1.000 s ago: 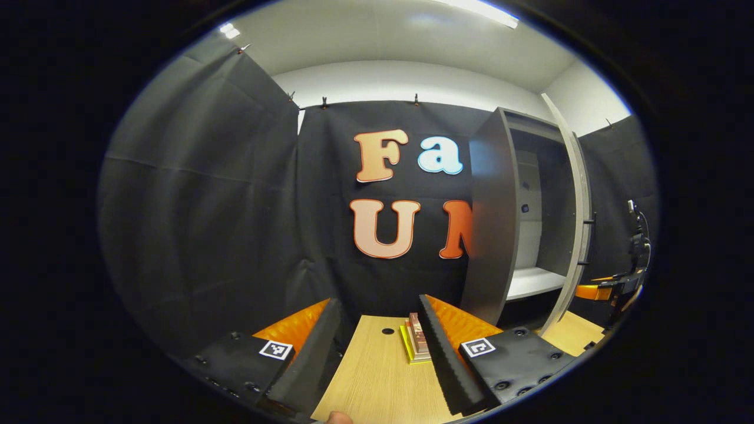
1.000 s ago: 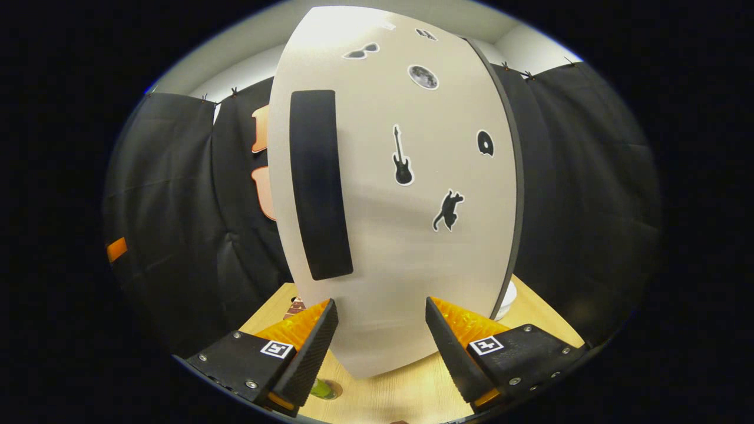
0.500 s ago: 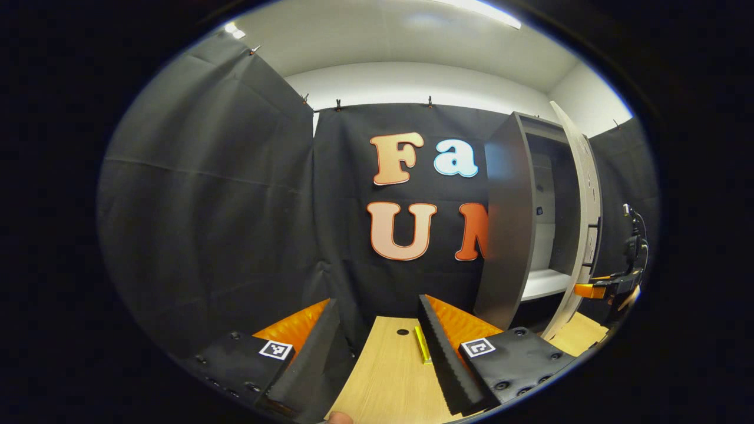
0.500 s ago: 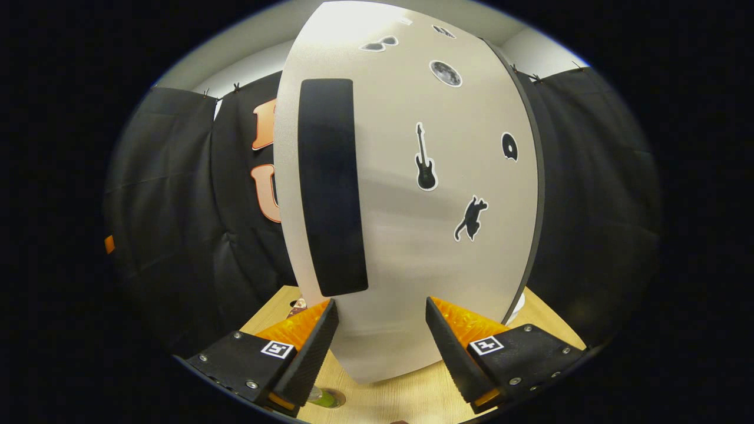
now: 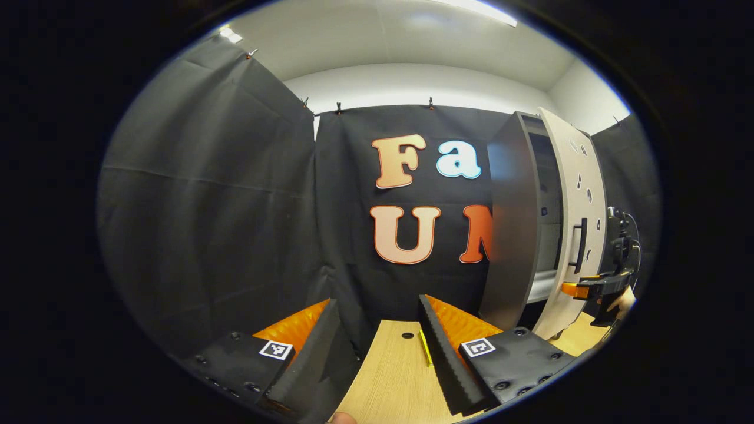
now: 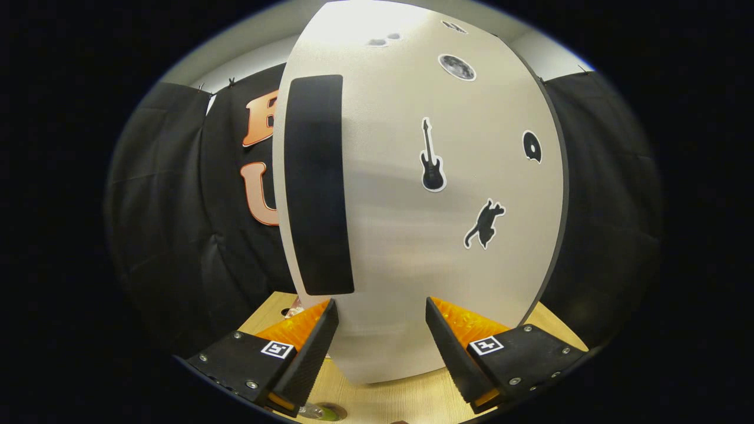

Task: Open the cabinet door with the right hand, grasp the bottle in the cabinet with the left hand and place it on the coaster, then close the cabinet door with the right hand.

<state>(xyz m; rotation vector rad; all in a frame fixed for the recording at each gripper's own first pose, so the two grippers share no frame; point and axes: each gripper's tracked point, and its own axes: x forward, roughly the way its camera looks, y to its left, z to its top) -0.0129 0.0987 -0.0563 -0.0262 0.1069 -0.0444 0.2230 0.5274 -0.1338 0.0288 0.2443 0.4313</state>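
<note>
The door [image 6: 412,235] has swung nearer shut since a second ago, one handle [image 6: 318,182] showing. Both the right gripper [image 6: 377,330] and the left gripper [image 5: 377,330] gape, empty. The bottle [image 6: 318,410] stands below.

Each gripper is built alike: the left gripper [image 5: 377,353] and the right gripper [image 6: 380,353] are formed of two black wedge-shaped fingers [image 6: 306,362] faced with ribbed black pads. Orange ridged backing is seen behind the pads. A small white square marker [image 6: 277,348] and silver screws are carried on each black finger base.
</note>
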